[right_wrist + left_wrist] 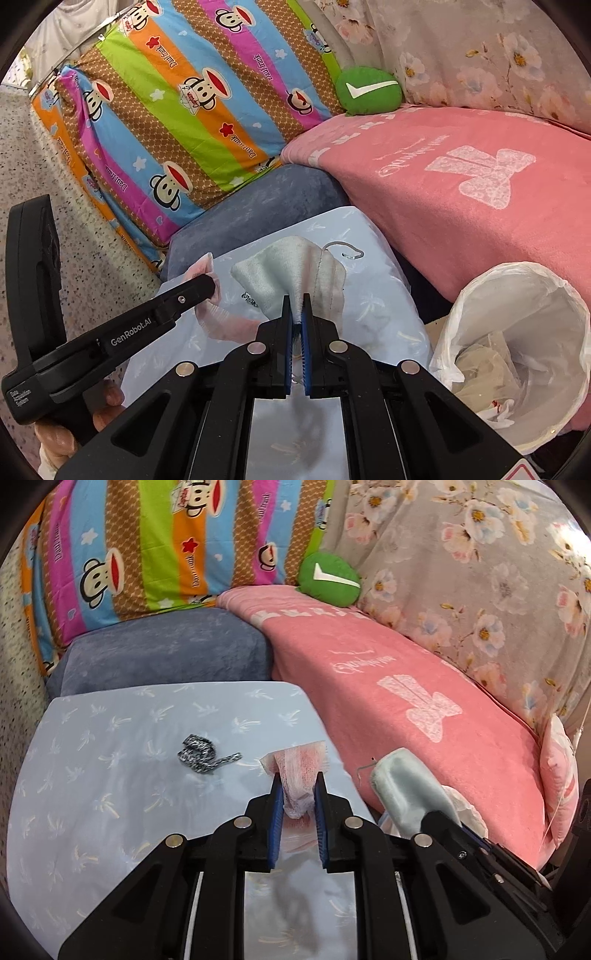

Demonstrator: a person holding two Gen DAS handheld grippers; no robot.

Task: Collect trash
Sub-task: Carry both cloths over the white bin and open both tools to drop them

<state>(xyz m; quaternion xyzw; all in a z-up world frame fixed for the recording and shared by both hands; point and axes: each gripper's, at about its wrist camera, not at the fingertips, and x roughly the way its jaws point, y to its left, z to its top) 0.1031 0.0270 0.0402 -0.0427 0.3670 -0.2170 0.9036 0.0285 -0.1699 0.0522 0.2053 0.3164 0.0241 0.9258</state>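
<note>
Jaws on my left gripper [298, 775] are partly closed, pinching a crumpled pink-stained tissue [300, 766] between the blue pads; it stands up out of the grip above the pale blue sheet [110, 775]. Through the left wrist camera I also see a black-and-white speckled scrap [201, 751] lying on that sheet, well to the left of the tissue. To the right a pale grey-green cloth [404, 786] hangs from the other tool, in front of the pink blanket [424, 686]. A green round cushion [328, 579] sits at the back against the striped monkey-print pillow [147, 542].

Through the right wrist camera, my right gripper [296, 301] has its jaws nearly together, clamped on the lower edge of the cloth [288, 269], which fans upward above the sheet [376, 306]. The left gripper [207, 286] reaches in from the left with the tissue [218, 317] draped off its tip. A white-lined trash bin [532, 295] stands at the right, just beside the blanket [443, 177], with crumpled waste inside.
</note>
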